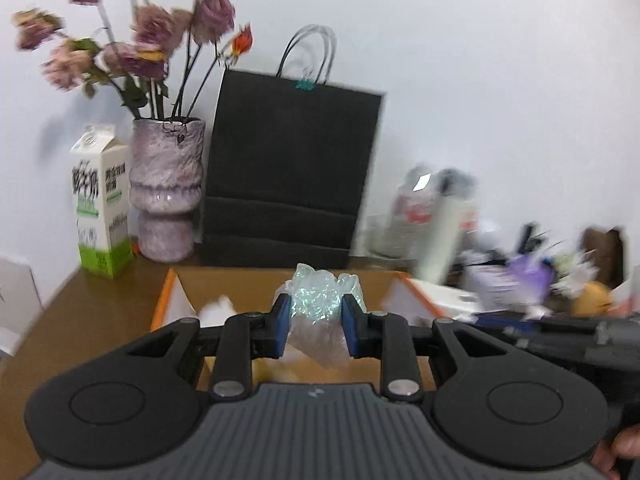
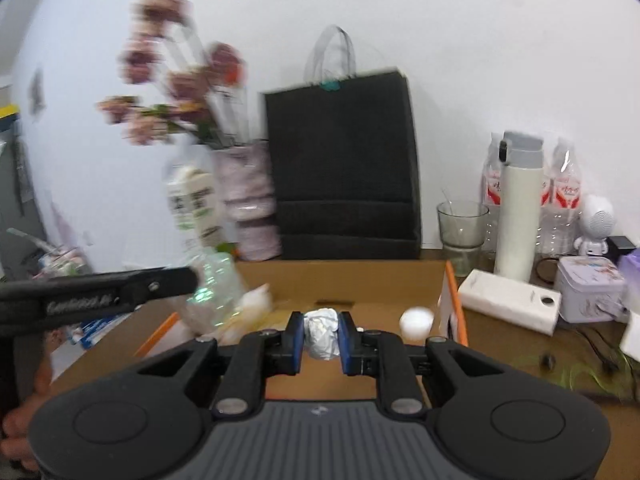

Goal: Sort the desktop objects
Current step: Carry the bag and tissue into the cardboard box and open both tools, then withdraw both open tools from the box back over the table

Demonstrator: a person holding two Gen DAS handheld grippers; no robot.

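My left gripper (image 1: 314,322) is shut on a crumpled clear plastic wrapper (image 1: 320,308) with an iridescent sheen, held above the open cardboard box (image 1: 240,280). The wrapper also shows in the right wrist view (image 2: 216,292) at the tip of the left gripper. My right gripper (image 2: 320,334) is shut on a crumpled white paper ball (image 2: 321,332), held over the cardboard box (image 2: 360,280). A white ball-like scrap (image 2: 416,322) lies in the box near its right wall, and other pale scraps (image 2: 256,304) lie at its left.
A black paper bag (image 2: 344,168), a pink vase with flowers (image 1: 166,188) and a milk carton (image 1: 102,208) stand behind the box. At right are a glass (image 2: 462,224), white flask (image 2: 518,208), water bottles (image 2: 564,200), white box (image 2: 508,300) and tin (image 2: 588,288).
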